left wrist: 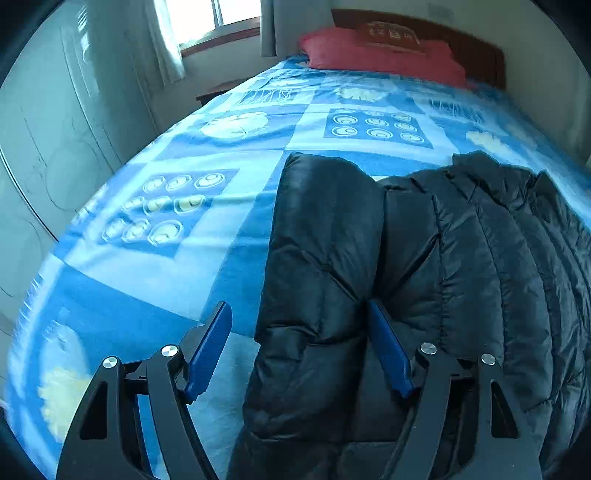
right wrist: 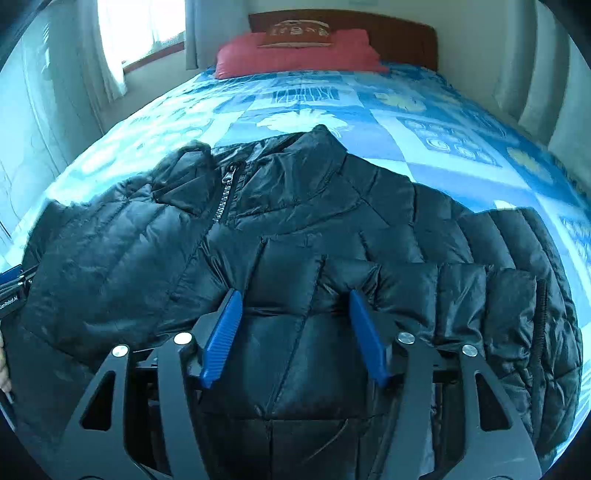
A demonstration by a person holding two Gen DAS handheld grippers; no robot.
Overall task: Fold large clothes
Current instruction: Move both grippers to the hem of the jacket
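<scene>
**On the bed: a black jacket between open tongs**

On the bed (left wrist: 229, 206), covered with a blue patterned blanket, we see a black puffer jacket (right wrist: 295, 229) spread flat near the foot end. Its collar points toward the headboard (right wrist: 399, 33), and the zip (right wrist: 226, 192) near the collar is partly done up. One sleeve lies out to the right in the right wrist view, the other side bunches toward the left.

Our left tongs (left wrist: 299, 317) stand wide open over the jacket's left edge; the right-hand blue pad rests against a puffy fold, the left-hand pad hangs over the bare blanket. Nothing is gripped.

Our right tongs (right wrist: 293, 306) are open too, poised above the jacket's chest panel with fabric below the gap but neither pad pressing on it.

At the head of the bed lies a red pillow (right wrist: 295, 55) with a small brown cushion (right wrist: 295, 35) on top. A window (left wrist: 218, 18) with pale curtains lights the far left corner.
</scene>
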